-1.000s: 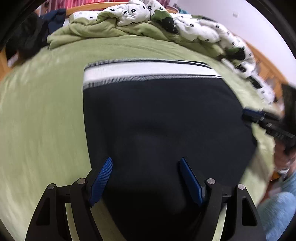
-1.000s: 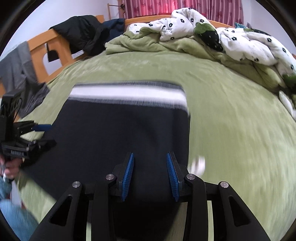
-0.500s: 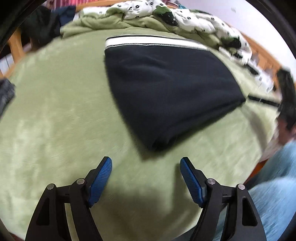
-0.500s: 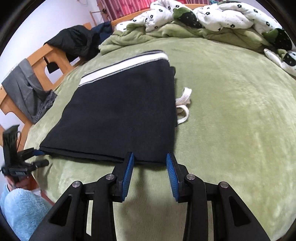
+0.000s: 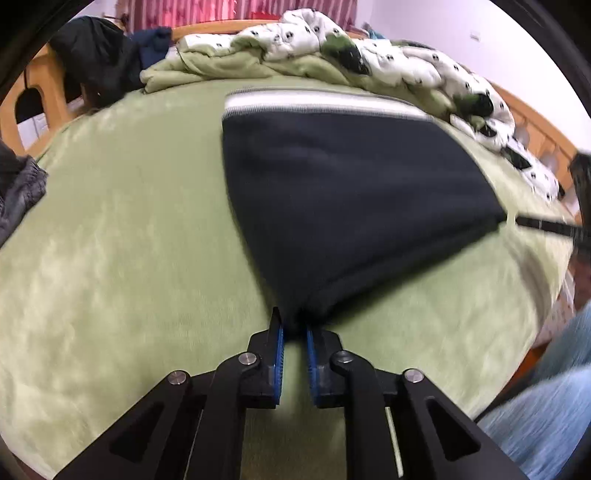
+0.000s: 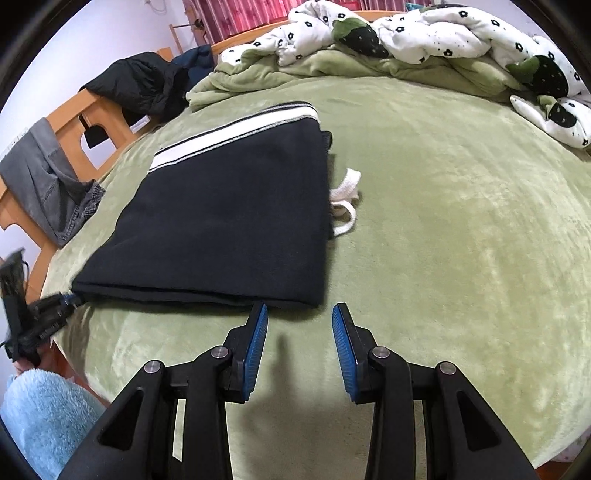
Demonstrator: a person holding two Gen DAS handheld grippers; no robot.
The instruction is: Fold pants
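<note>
Black pants [image 5: 351, 192] with a white waistband [image 5: 314, 105] lie folded flat on the green bed cover [image 5: 110, 258]. My left gripper [image 5: 293, 325] is shut on their near corner, and the cloth is pinched between the blue pads. In the right wrist view the same pants [image 6: 229, 221] lie to the left, with a white drawstring [image 6: 345, 206] sticking out at their right edge. My right gripper [image 6: 300, 308] stands open just at the near right corner, with nothing pressed between its pads. The left gripper [image 6: 48, 314] shows at the pants' near left corner.
A white flowered quilt [image 6: 443, 33] and a green blanket [image 6: 314, 70] are heaped at the far side of the bed. A dark jacket [image 6: 140, 85] and grey trousers [image 6: 48, 184] hang over the wooden bed frame [image 6: 74, 110] on the left. A light-blue fleece sleeve [image 6: 44, 413] is at the near left.
Both grippers drew back from over the pants to their near edge. The left gripper went from wide open to shut on the near corner. The right jaws kept the same gap.
</note>
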